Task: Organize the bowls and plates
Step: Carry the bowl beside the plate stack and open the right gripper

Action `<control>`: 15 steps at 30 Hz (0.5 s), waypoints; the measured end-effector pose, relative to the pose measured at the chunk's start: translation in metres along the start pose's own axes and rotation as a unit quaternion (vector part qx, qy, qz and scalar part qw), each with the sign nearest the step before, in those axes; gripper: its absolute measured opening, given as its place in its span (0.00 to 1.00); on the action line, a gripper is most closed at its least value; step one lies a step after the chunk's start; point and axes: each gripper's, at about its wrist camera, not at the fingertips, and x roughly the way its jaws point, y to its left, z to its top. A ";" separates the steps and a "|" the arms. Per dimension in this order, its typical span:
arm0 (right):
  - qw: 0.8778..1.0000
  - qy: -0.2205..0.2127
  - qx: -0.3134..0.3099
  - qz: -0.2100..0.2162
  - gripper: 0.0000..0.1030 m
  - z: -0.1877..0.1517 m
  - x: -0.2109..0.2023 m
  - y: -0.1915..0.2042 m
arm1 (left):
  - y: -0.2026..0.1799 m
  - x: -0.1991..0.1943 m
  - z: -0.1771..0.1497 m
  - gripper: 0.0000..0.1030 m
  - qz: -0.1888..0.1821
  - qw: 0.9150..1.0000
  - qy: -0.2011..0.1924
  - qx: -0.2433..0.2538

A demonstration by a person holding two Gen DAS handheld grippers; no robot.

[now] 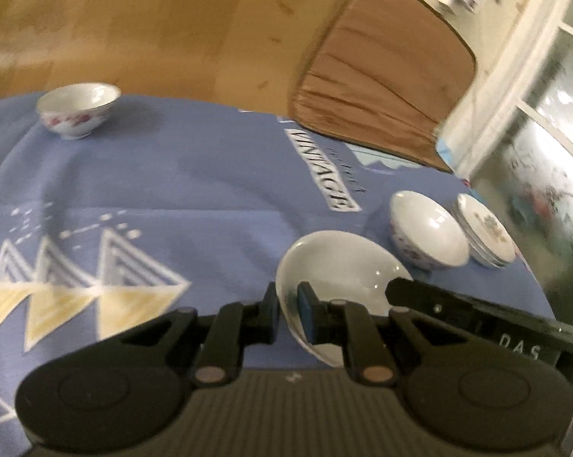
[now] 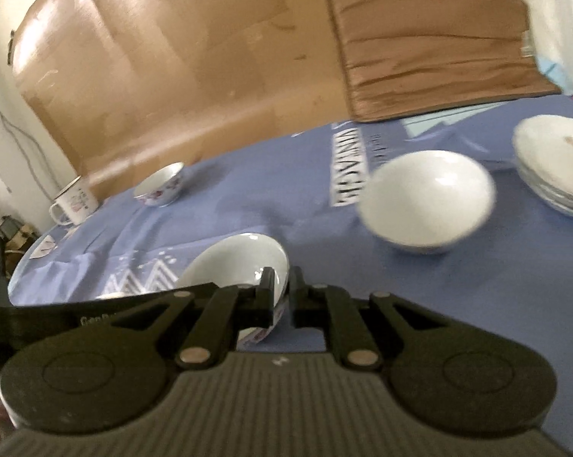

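Both grippers pinch the rim of one white bowl with a floral outside, tilted just above the blue cloth. My left gripper (image 1: pixel 288 306) is shut on the bowl (image 1: pixel 336 270). My right gripper (image 2: pixel 282 289) is shut on the same bowl (image 2: pixel 233 262) from the other side. A second white bowl (image 1: pixel 427 228) (image 2: pixel 427 205) stands on the cloth beside a stack of floral plates (image 1: pixel 484 232) (image 2: pixel 557 167). A third floral bowl (image 1: pixel 79 108) (image 2: pixel 160 184) stands far left.
A white enamel mug (image 2: pixel 75 203) stands near the cloth's far left edge. A big cardboard sheet (image 2: pixel 195 57) and a brown cushion (image 1: pixel 381 72) lean behind the table. A window (image 1: pixel 545 133) is at the right.
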 end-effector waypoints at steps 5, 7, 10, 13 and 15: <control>0.999 -0.039 0.011 -0.004 0.12 0.000 -0.023 -0.017 | -0.022 -0.002 0.013 0.11 -0.028 1.000 -0.008 0.013; 0.998 -0.068 0.003 -0.011 0.12 0.005 -0.034 -0.019 | -0.034 -0.003 0.023 0.11 -0.037 0.999 -0.019 0.022; 0.994 -0.107 -0.011 -0.029 0.11 0.013 -0.043 -0.026 | -0.056 0.004 0.040 0.12 -0.037 0.998 -0.028 0.042; 0.992 -0.121 0.001 -0.045 0.12 0.022 -0.041 -0.042 | -0.070 0.019 0.049 0.12 -0.038 0.997 -0.028 0.058; 0.990 -0.126 0.015 -0.055 0.12 0.027 -0.038 -0.056 | -0.077 0.032 0.052 0.12 -0.042 0.997 -0.020 0.065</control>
